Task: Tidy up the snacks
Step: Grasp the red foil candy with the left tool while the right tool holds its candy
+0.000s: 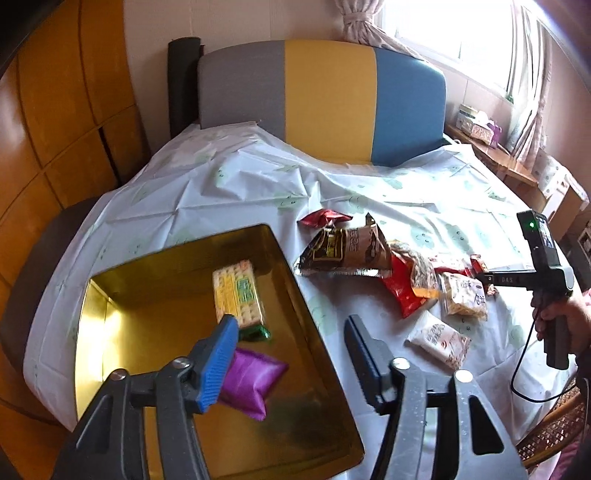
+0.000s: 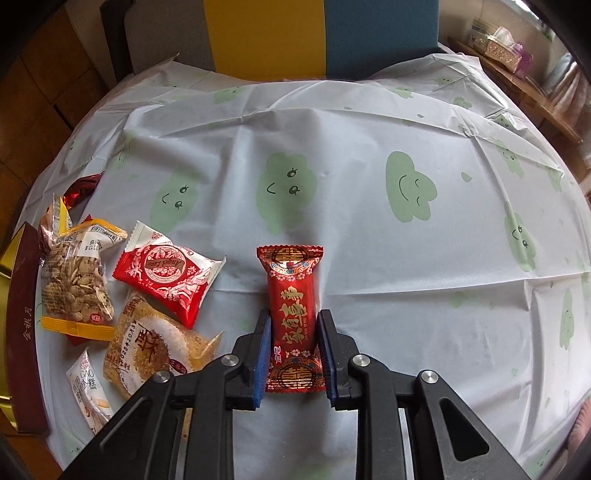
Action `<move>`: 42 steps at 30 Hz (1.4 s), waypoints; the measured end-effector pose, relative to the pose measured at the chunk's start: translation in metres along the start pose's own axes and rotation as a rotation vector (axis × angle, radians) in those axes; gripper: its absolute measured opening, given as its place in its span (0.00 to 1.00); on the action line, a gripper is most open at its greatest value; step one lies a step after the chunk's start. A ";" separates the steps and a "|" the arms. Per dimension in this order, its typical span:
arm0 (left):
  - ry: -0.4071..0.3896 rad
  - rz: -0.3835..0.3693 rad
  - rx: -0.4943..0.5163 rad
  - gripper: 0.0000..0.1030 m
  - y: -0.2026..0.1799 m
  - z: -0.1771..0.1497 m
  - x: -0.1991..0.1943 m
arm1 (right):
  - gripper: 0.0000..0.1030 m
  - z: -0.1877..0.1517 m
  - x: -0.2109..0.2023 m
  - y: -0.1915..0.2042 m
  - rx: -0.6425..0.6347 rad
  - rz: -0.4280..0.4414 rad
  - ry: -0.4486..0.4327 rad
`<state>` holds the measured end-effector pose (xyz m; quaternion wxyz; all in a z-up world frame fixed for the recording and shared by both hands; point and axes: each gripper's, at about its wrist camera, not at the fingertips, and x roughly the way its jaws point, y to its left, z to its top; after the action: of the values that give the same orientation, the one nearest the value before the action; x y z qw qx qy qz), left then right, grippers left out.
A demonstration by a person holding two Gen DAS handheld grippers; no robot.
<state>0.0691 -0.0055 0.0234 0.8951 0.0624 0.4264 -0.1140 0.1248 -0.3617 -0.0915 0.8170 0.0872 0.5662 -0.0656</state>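
Gripping a red candy packet (image 2: 293, 321) lengthwise in the right tool (image 2: 294, 354), blue pads (image 2: 261, 354) pressed to both long sides, held about level and low over the worktop (image 2: 369, 240). Packet's long axis running straight ahead along the fingers, far crimped end pointing toward the striped chair back (image 2: 325, 33), near end back between the jaws. Just left: a round sesame cake (image 2: 155, 347), a red-and-white Angel Cake packet (image 2: 166, 277), a bag of seeds (image 2: 74, 280) and, nearest the edge, a small white packet (image 2: 88, 391). Ahead and right, open cloud-print cloth out to the worktop's rim.

Hovering spread wide over the gold tin (image 1: 110, 295), the left tool (image 1: 291, 325) tilted downward, nothing between its fingers. Inside the tin, near to far: a purple packet (image 1: 255, 380) partly hidden behind the blue pad, a small green candy (image 1: 255, 332), a yellow-green cracker pack (image 1: 238, 291) lying lengthwise away from the camera. Right of the tin's rim, loose snacks in a cluster led by a brown foil bag (image 1: 347, 247). Far right, a hand (image 1: 565, 317) wrapped around the right tool's handle.
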 end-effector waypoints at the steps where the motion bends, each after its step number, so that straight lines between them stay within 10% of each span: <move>1: -0.002 -0.004 0.012 0.55 -0.002 0.006 0.001 | 0.25 0.000 0.001 -0.001 0.001 0.003 0.001; 11: 0.041 -0.036 0.141 0.43 -0.016 0.060 0.041 | 0.27 0.000 0.001 0.005 -0.021 -0.011 0.006; 42: 0.330 -0.102 0.460 0.50 -0.066 0.133 0.224 | 0.27 0.006 -0.001 0.008 -0.023 -0.019 0.024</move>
<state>0.2883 -0.1306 -0.0685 0.7692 0.2598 0.5318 -0.2409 0.1315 -0.3551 -0.0884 0.8104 0.0731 0.5776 -0.0658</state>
